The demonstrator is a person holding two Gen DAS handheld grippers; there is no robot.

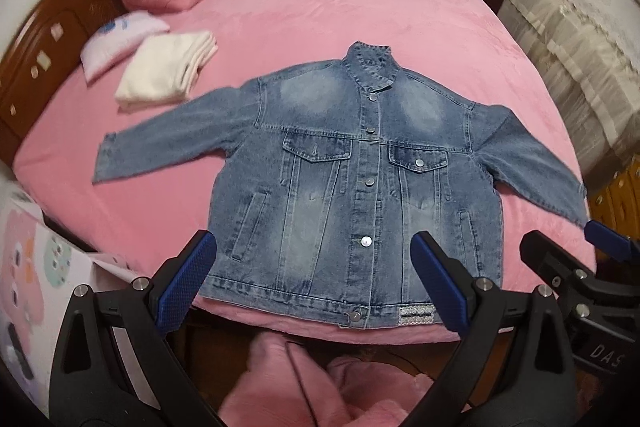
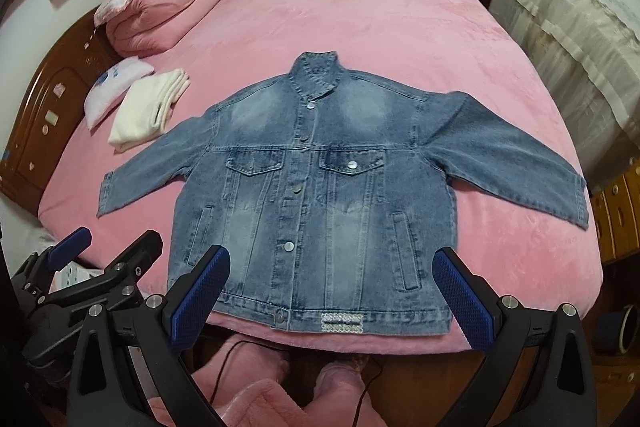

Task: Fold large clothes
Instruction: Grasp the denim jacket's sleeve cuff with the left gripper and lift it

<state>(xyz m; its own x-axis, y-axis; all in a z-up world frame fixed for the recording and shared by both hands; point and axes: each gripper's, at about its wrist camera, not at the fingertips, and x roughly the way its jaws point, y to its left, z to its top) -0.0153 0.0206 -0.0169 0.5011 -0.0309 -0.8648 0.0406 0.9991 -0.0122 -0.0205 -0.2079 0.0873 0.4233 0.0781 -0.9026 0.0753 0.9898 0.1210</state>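
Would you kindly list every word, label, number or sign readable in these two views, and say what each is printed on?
"DAS": white letters on the black body of the right gripper, cut off at the left wrist view's edge.
Woven label on the hem of the blue denim jacket: only a pattern, no readable text.
Blue print on the white pillow: too blurred to read.
Patterned cardboard box: cartoon pictures, no legible words.

Bed (image 2: 400,39) with pink plush cover. Denim jacket (image 2: 316,195) lies flat, front up, buttoned, sleeves spread, hem at near edge. Far left: folded white garment (image 2: 148,111), small pillow (image 2: 116,87) beside it, pink folded quilt (image 2: 160,15), possibly two stacked.
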